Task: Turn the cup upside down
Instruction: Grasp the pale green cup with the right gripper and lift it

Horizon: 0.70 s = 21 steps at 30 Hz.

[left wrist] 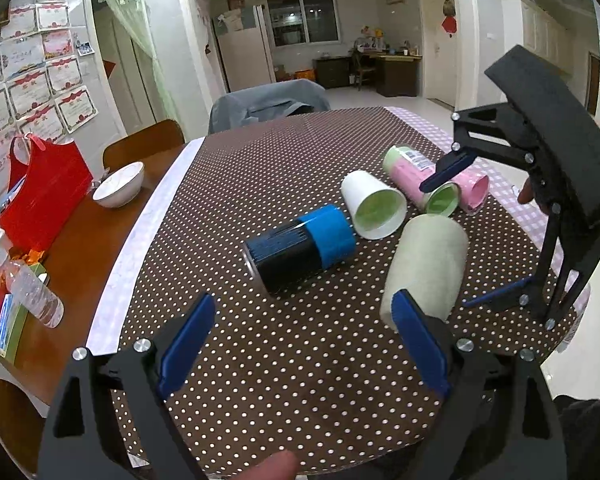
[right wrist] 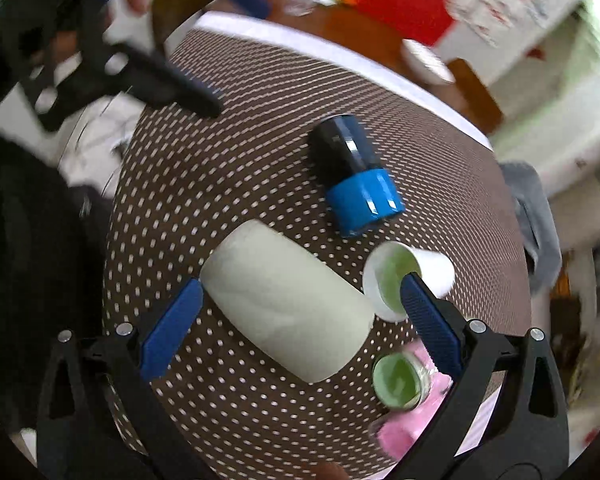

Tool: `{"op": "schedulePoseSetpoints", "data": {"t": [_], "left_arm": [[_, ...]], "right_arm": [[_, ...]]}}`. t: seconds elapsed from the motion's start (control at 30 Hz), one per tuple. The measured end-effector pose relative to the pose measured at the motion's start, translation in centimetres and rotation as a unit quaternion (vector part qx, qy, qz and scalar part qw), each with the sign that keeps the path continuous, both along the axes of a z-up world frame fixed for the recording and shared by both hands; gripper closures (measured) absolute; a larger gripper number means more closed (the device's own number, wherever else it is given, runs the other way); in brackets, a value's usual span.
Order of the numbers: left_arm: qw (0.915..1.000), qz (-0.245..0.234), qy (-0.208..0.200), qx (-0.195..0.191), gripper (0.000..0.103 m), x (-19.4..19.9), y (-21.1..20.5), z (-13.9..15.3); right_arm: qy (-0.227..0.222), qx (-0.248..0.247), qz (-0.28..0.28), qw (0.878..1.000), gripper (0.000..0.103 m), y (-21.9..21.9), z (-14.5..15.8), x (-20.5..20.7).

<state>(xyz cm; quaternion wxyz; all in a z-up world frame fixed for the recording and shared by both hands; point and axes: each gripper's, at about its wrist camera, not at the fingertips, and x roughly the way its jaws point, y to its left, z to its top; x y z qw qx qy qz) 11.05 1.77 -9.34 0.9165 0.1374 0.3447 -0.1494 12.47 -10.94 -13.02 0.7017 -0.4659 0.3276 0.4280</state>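
1. Left gripper (left wrist: 304,332) is spread wide, holding nothing; the black-and-blue cup (left wrist: 300,250) lies on its side just ahead.
2. Right gripper (right wrist: 300,304), jaws apart and released, straddles the pale green cup (right wrist: 288,300), also lying sideways on the dotted tablecloth (right wrist: 220,184).

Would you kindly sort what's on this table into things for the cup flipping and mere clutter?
Job: pale green fuzzy cup, white paper cup, black-and-blue cylindrical cup, pink cups, all lying sideways.

Clutter: white ceramic bowl, red bag, clear plastic bottle.
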Motion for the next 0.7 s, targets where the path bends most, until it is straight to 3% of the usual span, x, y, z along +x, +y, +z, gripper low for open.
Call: {"op": "schedulePoseSetpoints", "data": {"t": [0.23,0.5,0.6,0.67,0.7], "left_arm": [[0.9998,0.014,0.011,0.003,0.015,0.5,1.3,-1.2],[0.9986,0.044,0.031,-0.003,0.015,1.6,2.9,-2.6],[0.9983,0.047,0.035,-0.003,0.015,1.9,3.1,-2.9],[0.9981,0.048,0.038,-0.004,0.015,2.1,3.1,-3.1],[0.9981,0.047,0.039,-0.004,0.015,2.1,3.0,-3.2]], "right_arm": [[0.034,-0.090,0.090,0.991,0.006,1.7,-2.1,0.9],[0.022,-0.200,0.175,0.964,0.007,4.0,-5.2,0.1],[0.017,-0.228,0.191,0.955,0.013,4.5,-6.4,-0.2],[0.023,-0.242,0.191,0.951,0.026,4.6,-7.1,-0.3],[0.025,-0.247,0.184,0.951,0.028,4.6,-7.5,-0.2]]}}
